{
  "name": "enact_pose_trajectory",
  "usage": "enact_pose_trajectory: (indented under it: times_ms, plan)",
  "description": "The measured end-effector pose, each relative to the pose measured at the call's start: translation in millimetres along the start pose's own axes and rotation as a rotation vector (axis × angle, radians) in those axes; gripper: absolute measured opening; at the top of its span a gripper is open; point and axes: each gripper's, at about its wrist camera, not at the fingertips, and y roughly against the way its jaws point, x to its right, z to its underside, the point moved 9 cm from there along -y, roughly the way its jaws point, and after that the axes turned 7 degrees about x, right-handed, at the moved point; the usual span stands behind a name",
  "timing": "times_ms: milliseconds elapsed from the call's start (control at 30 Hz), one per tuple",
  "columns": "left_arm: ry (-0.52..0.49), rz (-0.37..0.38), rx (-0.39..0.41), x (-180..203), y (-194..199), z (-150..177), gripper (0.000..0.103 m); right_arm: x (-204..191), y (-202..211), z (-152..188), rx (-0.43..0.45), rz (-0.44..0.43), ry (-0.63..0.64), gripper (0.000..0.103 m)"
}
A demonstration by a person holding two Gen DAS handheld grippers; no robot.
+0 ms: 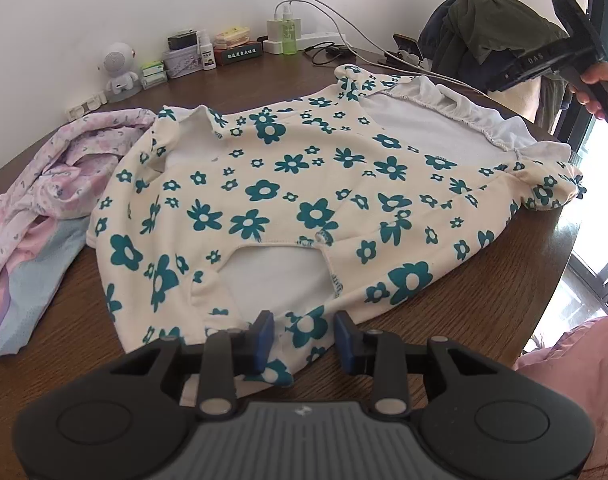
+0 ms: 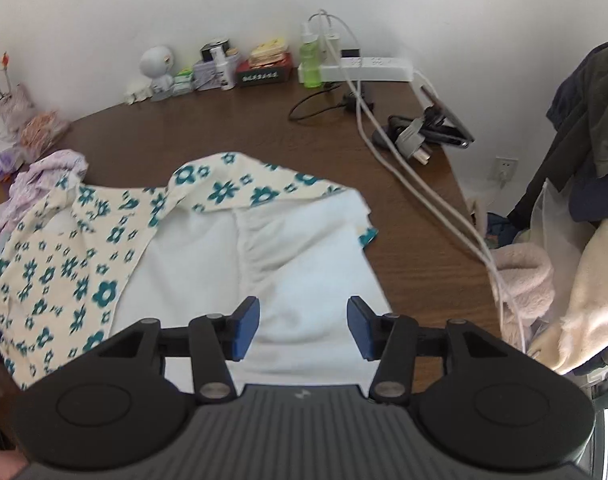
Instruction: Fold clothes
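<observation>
A cream shirt with teal flowers lies spread on the brown bench. The left hand-held gripper hovers over its near hem, jaws wide apart and holding nothing. The right hand-held gripper hangs open and empty above the shirt's white lining. Left of the left gripper lies a pink garment.

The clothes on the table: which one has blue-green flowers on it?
The cream garment spread flat mid-table; the crumpled pink-and-lilac clothes beside it have only pale prints.

right gripper open, floral garment seemingly untouched
</observation>
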Motion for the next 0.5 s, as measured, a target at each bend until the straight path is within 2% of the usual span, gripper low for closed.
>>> enact_pose_trajectory:
  times_ms: [100,300,333,367,400,433,500]
  plan:
    - [0.006,0.003,0.0,-1,-1,-1,0.032,21,-39,-13,-0.063,0.0,-0.045,0.051]
    - [0.018,-0.002,-0.008,0,-2,-2,0.032,28,-88,-17,-0.138,-0.018,-0.073,0.049]
    - [0.019,-0.003,-0.011,0,-2,-2,0.032,27,-89,-14,-0.153,-0.009,-0.057,0.039]
    - [0.021,-0.003,-0.014,0,-2,-3,0.032,26,-89,-12,-0.167,0.0,-0.04,0.023]
    - [0.022,-0.005,-0.019,0,-2,-3,0.032,25,-89,-10,-0.183,0.008,-0.024,0.011]
    - [0.022,-0.006,-0.024,0,-3,-4,0.032,24,-86,-9,-0.197,0.013,-0.011,0.003]
    - [0.022,-0.009,-0.033,0,-4,-4,0.032,25,-79,-8,-0.208,0.048,0.038,0.003]
